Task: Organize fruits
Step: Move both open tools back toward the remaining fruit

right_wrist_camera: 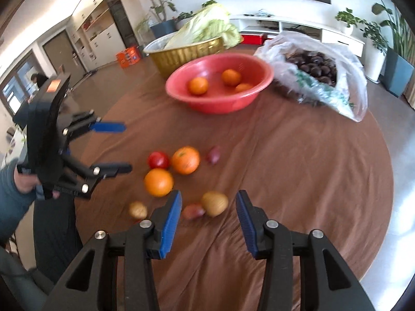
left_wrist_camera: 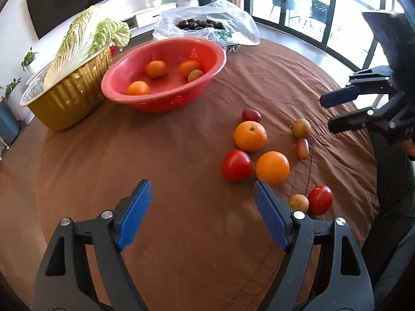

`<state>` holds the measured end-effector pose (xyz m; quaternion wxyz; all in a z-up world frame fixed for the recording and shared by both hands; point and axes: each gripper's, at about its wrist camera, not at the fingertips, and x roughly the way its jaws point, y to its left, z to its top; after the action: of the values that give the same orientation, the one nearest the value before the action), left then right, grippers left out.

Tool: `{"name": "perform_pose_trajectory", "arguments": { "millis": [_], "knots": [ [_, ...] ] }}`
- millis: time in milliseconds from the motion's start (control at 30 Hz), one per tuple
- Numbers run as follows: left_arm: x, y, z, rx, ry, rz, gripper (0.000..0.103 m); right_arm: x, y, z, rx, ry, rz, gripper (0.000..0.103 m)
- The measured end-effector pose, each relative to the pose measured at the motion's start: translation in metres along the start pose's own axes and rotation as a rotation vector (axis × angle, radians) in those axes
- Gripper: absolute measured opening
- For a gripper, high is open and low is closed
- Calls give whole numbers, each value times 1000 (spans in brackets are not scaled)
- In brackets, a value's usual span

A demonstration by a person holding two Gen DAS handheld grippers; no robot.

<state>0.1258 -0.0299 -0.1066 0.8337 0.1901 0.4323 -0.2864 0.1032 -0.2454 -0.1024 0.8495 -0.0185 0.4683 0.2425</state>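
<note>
A red plastic basket (left_wrist_camera: 145, 98) (right_wrist_camera: 207, 101) on the brown tablecloth holds three oranges and a small brown fruit (left_wrist_camera: 195, 75). Loose fruit lies nearer: two oranges (left_wrist_camera: 250, 136) (left_wrist_camera: 272, 168), a tomato (left_wrist_camera: 236, 165), another tomato (left_wrist_camera: 320, 199), small brown fruits (left_wrist_camera: 301, 128) (left_wrist_camera: 298, 202) and small reddish ones (left_wrist_camera: 251, 114). My left gripper (left_wrist_camera: 202, 194) (right_wrist_camera: 124, 146) is open and empty, just left of the fruit. My right gripper (right_wrist_camera: 207, 199) (left_wrist_camera: 328, 112) is open and empty, with a brown fruit (right_wrist_camera: 214, 203) between its fingertips' line.
A gold foil tray (left_wrist_camera: 67, 103) with a napa cabbage (left_wrist_camera: 83, 36) stands left of the basket. A plastic bag of dark chestnuts (left_wrist_camera: 199, 24) (right_wrist_camera: 313, 67) lies behind it. The round table's edge (right_wrist_camera: 384, 220) curves on the right.
</note>
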Motion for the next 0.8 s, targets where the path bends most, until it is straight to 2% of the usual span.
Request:
{"name": "perform_pose_trajectory", "arguments": {
  "millis": [67,267,300,333,400,567,800],
  "knots": [
    [-1,-1,3,31,5,0,79,1,0,-2,-2,6,-9,47],
    [-7,-20,6,61,16,-67,79,-2,-12,-7,26,13,-38,47],
    [-6,-26,7,63,24,-80,75,-2,-13,-7,29,14,-41,47],
    [-4,-30,9,64,30,-88,63,-2,-15,-8,33,16,-42,47],
    [3,-39,11,56,62,-117,53,-2,-17,-9,36,16,-43,47],
    [22,-46,19,-29,137,-145,53,0,-16,-8,35,14,-36,47],
    [28,-45,29,-109,158,-98,53,10,-19,-9,5,47,-43,47]
  ]
}}
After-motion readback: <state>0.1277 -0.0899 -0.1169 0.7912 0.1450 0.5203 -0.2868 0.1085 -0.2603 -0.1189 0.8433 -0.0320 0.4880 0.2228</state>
